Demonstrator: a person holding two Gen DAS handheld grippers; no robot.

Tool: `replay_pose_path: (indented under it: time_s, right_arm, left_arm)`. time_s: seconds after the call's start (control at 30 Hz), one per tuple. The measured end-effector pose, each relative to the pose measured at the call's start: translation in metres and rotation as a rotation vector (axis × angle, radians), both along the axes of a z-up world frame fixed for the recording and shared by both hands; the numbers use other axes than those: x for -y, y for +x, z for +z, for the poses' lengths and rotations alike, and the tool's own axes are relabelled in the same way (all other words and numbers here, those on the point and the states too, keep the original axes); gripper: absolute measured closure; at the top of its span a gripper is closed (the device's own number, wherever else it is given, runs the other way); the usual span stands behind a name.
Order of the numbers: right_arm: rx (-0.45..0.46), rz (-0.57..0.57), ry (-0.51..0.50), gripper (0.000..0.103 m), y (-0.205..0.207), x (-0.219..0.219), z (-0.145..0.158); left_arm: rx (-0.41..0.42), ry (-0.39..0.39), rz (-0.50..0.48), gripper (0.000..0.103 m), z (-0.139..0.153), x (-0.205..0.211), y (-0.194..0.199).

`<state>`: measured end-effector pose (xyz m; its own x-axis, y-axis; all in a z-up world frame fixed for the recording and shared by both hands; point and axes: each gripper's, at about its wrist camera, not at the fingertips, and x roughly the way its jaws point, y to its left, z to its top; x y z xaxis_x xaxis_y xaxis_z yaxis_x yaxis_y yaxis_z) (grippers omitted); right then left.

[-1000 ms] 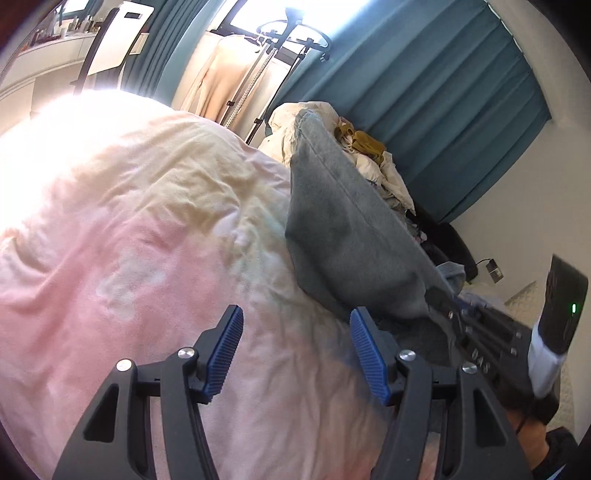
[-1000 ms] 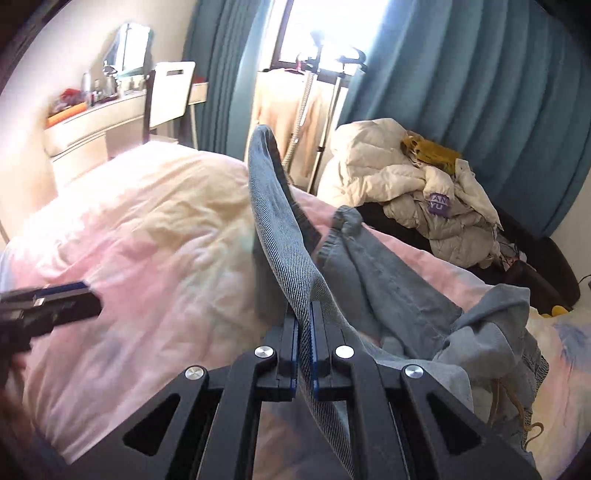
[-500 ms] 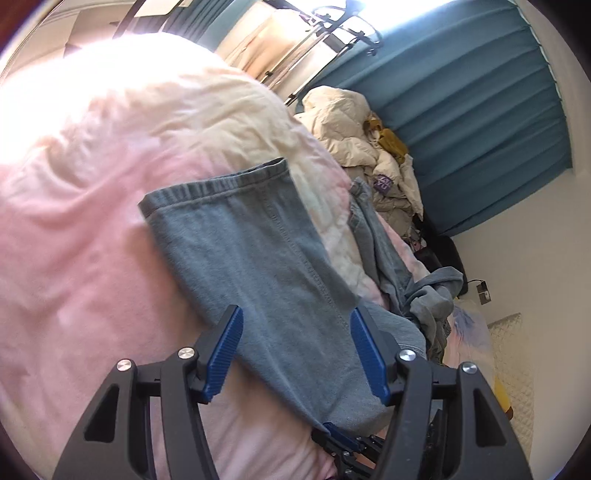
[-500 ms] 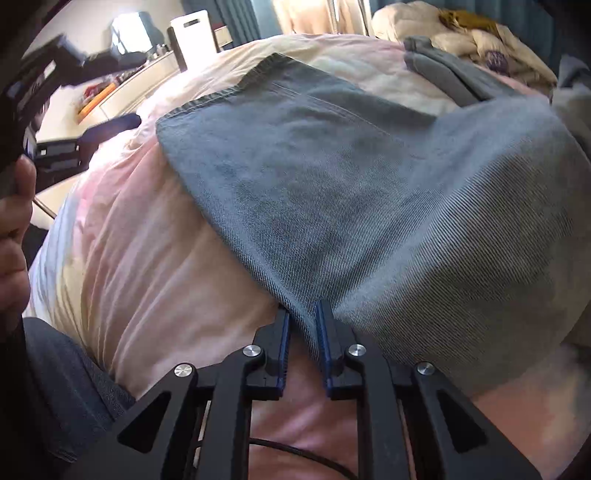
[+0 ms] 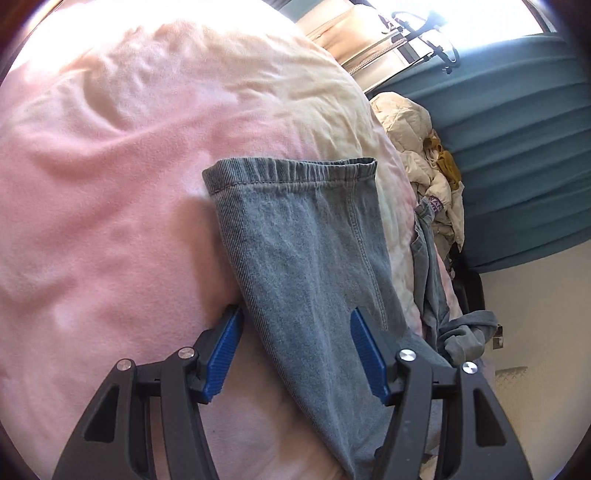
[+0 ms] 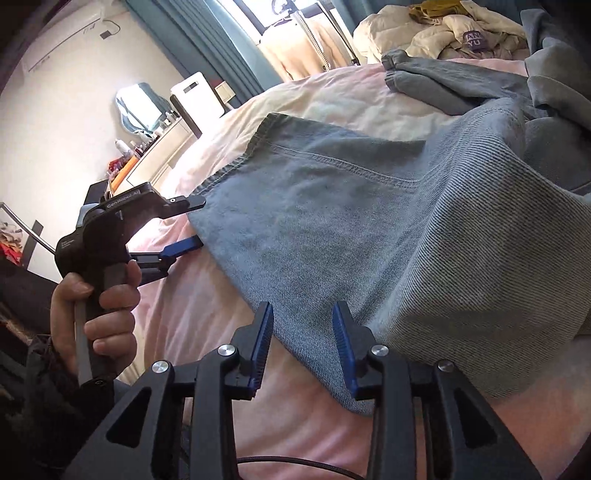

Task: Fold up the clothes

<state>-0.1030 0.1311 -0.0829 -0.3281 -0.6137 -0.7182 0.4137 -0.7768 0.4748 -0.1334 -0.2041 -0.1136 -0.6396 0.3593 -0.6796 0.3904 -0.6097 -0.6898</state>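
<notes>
- Your right gripper has just been opening: its jaws now stand parted, with the near edge of the denim trouser leg lying between the blue pads. The pads do not press on the cloth.
- Your left gripper stands wide open. The same denim trouser leg runs forward between its jaws; the cloth lies just beside the left pad, and neither pad clamps it.
- Ahead of the left gripper, the elastic cuff lies flat across the pink duvet.
- From the right gripper, the left gripper shows forward and to the left, at the leg's far side edge, held by your left hand.
- The rest of the jeans lies bunched forward and to the right of the right gripper, on the duvet.
- Beyond the bed, a cream padded jacket lies in a heap before the teal curtain.
</notes>
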Motion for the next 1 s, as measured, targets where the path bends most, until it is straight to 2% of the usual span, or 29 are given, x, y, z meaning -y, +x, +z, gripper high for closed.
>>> replay_pose_path:
  time_s: [0.07, 0.13, 0.2, 0.23, 0.27, 0.3, 0.37, 0.47, 0.57, 0.67, 0.73, 0.87, 0.9, 1.0]
  right_arm:
    - [-0.002, 0.008, -0.006, 0.07, -0.004, 0.0, -0.002]
    - [-0.024, 0.016, 0.003, 0.07, -0.005, 0.0, -0.003]
    - [-0.069, 0.015, 0.0, 0.07, -0.003, -0.003, 0.005]
    - [-0.097, 0.011, -0.006, 0.07, -0.002, -0.006, 0.011]
    - [-0.124, 0.005, -0.013, 0.07, -0.001, -0.009, 0.018]
    - [-0.145, -0.017, -0.018, 0.07, 0.0, -0.014, 0.026]
    - [-0.175, -0.08, -0.056, 0.07, 0.002, -0.039, 0.048]
    - [-0.242, -0.222, -0.086, 0.07, 0.01, -0.095, 0.083]
    - [-0.254, -0.457, -0.096, 0.066, 0.02, -0.176, 0.104]
    - [-0.188, -0.694, -0.147, 0.059, 0.033, -0.267, 0.101]
    - [-0.129, -0.825, -0.174, 0.045, 0.041, -0.324, 0.093]
    - [-0.002, -1.069, -0.229, 0.034, 0.056, -0.422, 0.071]
    - [0.045, -1.109, -0.261, 0.032, 0.056, -0.439, 0.061]
    - [0.171, -1.171, -0.466, 0.032, 0.053, -0.472, 0.021]
  left_arm:
    - [-0.033, 0.016, 0.024, 0.041, 0.002, 0.0, -0.002]
    - [-0.032, -0.003, 0.039, 0.05, 0.004, -0.001, -0.006]
    - [-0.031, -0.021, 0.054, 0.069, 0.005, -0.002, -0.01]
    - [-0.03, -0.031, 0.062, 0.072, 0.006, -0.003, -0.012]
    - [-0.034, -0.039, 0.066, 0.079, 0.007, -0.003, -0.012]
    - [-0.026, -0.061, 0.076, 0.091, 0.008, -0.003, -0.012]
    - [-0.006, -0.132, 0.092, 0.097, 0.011, -0.002, -0.011]
    - [-0.029, -0.151, 0.123, 0.099, 0.016, 0.003, -0.004]
    - [-0.06, -0.182, 0.156, 0.1, 0.028, 0.007, 0.006]
    - [-0.083, -0.223, 0.169, 0.1, 0.039, 0.006, 0.012]
    - [-0.084, -0.236, 0.173, 0.1, 0.042, 0.005, 0.014]
    - [-0.082, -0.273, 0.179, 0.1, 0.043, 0.003, 0.015]
    - [-0.082, -0.279, 0.179, 0.1, 0.043, 0.002, 0.015]
    - [-0.084, -0.272, 0.18, 0.1, 0.042, 0.002, 0.014]
